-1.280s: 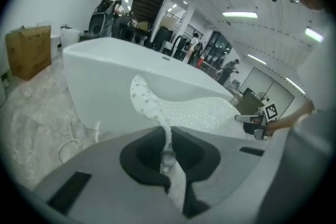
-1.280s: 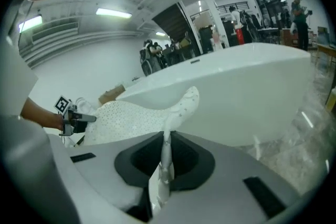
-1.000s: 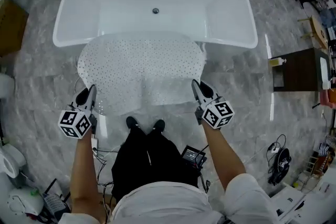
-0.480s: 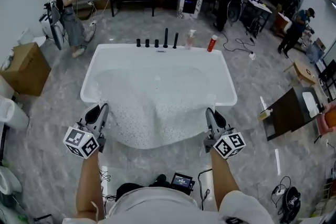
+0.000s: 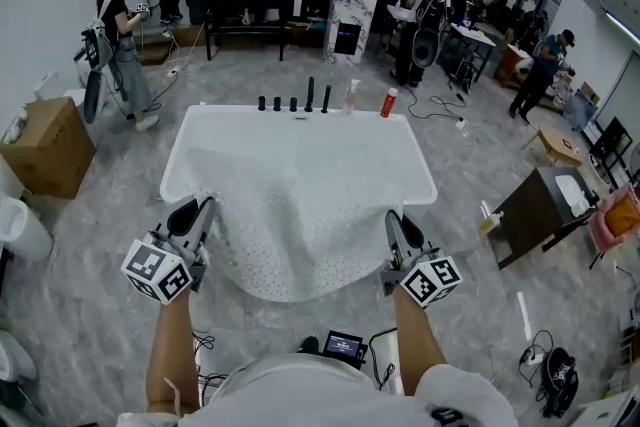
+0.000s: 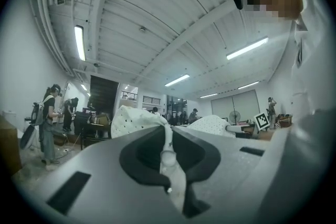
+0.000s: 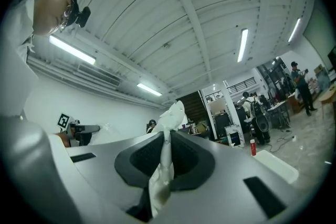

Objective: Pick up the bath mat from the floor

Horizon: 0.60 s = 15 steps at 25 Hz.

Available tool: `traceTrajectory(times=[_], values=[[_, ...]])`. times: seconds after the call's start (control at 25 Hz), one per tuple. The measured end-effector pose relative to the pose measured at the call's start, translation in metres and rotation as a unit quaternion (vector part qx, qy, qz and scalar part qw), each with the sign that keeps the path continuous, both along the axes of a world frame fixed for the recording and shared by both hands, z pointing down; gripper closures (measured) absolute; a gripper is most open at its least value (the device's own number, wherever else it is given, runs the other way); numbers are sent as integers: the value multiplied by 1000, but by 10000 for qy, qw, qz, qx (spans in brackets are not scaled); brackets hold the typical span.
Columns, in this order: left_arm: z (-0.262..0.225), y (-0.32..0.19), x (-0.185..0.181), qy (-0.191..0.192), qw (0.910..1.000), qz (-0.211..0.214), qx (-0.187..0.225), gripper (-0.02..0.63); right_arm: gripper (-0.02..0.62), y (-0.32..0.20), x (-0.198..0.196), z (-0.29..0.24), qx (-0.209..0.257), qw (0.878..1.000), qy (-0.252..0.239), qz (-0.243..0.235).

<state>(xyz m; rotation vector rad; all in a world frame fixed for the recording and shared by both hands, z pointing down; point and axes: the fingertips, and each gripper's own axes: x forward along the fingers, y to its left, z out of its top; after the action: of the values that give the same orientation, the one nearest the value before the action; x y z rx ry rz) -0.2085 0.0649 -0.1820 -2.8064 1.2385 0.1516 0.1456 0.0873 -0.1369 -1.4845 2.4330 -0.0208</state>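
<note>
The bath mat is a white, translucent sheet dotted with small holes. It hangs stretched in the air between my two grippers, in front of the white bathtub. My left gripper is shut on the mat's left corner, and the pinched mat edge runs up between its jaws. My right gripper is shut on the right corner, with a crumpled fold of mat sticking out of the jaws. Both grippers point upward and are held at about the same height.
On the tub's far rim stand black taps, a clear bottle and a red bottle. A cardboard box sits at left and a dark cabinet at right. Several people stand at the back of the room.
Both grippers have risen with the mat, lifting it off the floor until it hangs free. The head view has tilted up from the floor to the room.
</note>
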Motion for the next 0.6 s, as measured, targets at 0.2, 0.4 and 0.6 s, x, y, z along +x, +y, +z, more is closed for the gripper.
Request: traceTrajectory(times=[0.2, 0.4, 0.6], values=[[6, 53, -23, 92, 9999, 103, -32, 571, 546, 62, -26, 0, -12, 10000, 12, 55], [11, 102, -35, 139, 9997, 158, 81, 571, 546, 111, -37, 5, -106, 9999, 27, 126], [32, 154, -47, 264, 9996, 125, -24, 571, 547, 160, -54, 19, -258, 9996, 132, -50]])
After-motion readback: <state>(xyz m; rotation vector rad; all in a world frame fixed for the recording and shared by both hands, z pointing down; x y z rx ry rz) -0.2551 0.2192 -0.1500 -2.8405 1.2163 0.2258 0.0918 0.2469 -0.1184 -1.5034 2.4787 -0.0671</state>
